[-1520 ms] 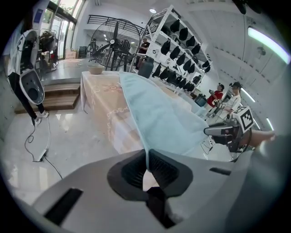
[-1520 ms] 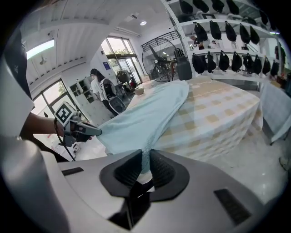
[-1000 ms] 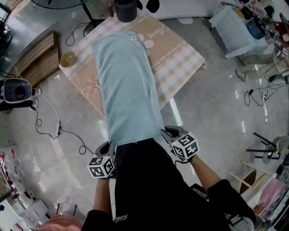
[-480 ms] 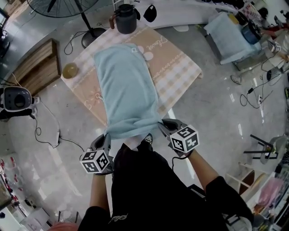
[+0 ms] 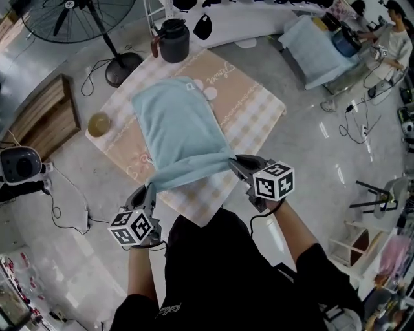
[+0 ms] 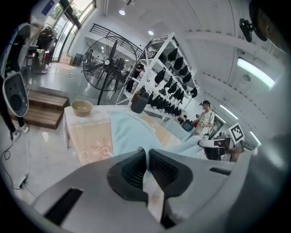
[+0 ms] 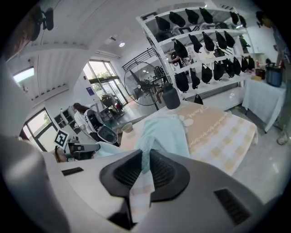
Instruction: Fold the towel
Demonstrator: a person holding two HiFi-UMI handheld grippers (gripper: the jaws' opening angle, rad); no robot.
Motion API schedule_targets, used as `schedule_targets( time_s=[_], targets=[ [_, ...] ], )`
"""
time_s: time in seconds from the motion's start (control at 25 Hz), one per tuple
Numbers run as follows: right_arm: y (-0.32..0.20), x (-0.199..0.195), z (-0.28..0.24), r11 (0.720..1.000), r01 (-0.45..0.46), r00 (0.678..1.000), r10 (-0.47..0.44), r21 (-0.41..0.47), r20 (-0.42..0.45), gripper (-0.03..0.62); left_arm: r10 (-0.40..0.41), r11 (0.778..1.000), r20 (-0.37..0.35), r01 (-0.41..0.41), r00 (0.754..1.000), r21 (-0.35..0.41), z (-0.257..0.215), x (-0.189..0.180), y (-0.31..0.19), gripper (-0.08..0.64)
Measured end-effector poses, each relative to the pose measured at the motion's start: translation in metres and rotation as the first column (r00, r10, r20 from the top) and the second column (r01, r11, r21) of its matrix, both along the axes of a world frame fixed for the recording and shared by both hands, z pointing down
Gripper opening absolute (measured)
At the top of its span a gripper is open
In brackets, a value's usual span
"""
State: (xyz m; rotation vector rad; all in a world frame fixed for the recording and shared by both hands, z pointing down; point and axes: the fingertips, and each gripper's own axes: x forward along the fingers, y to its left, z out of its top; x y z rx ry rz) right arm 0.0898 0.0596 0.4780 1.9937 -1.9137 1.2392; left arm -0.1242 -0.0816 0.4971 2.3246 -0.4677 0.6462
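Observation:
A light blue towel [image 5: 178, 126] lies lengthwise on the table's checked pink cloth [image 5: 249, 110]. Its near edge is lifted off the table and stretched between my two grippers. My left gripper [image 5: 150, 188] is shut on the near left corner and my right gripper [image 5: 233, 162] is shut on the near right corner. In the left gripper view the towel [image 6: 129, 132] runs away from the closed jaws of the left gripper [image 6: 146, 157]. In the right gripper view the towel [image 7: 163, 132] does the same from the right gripper [image 7: 146, 159]. A pale strip of cloth shows behind each pair of pads.
A dark jug [image 5: 173, 40] stands at the table's far end and a small bowl [image 5: 98, 124] at its left corner. A floor fan [image 5: 77, 19], a wooden platform [image 5: 45, 113] and loose cables surround the table. Shelves and a covered table [image 5: 310, 42] stand beyond it.
Both grippers have carried the towel's near edge up and forward from below the table's edge. The hanging part is now lifted over the table, so the towel looks shorter.

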Motion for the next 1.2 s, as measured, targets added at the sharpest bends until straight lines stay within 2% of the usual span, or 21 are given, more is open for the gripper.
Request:
schedule_targets(
  time_s=[0.16,0.4,0.64,0.92,1.2],
  targets=[
    [-0.028,0.018,-0.013,1.0,-0.023,0.998,0.024,0.011,-0.06,0.048,0.031,1.0,-0.026,-0.031,0.999,-0.002,-0.009,0.019,-0.03,0.02],
    [-0.058,0.041,-0.025,1.0,-0.009,0.99,0.01,0.012,-0.14,0.048,0.044,0.998,-0.032,-0.042,0.999,0.051,-0.015,0.045,-0.061,0.021],
    [-0.089,0.075,-0.032,0.999,-0.009,0.992,0.014,0.043,-0.122,0.048,0.014,0.998,-0.069,-0.01,0.998,0.057,-0.022,0.081,-0.103,0.021],
    [-0.139,0.109,-0.023,0.998,0.036,0.991,-0.028,0.059,-0.135,0.048,0.008,0.994,-0.038,-0.003,0.999,0.114,-0.015,0.115,-0.149,0.021],
    [-0.187,0.137,-0.002,0.994,0.077,0.991,-0.069,0.073,-0.111,0.048,-0.054,0.99,-0.004,0.054,0.999,0.13,0.004,0.134,-0.188,0.021]
  ],
)
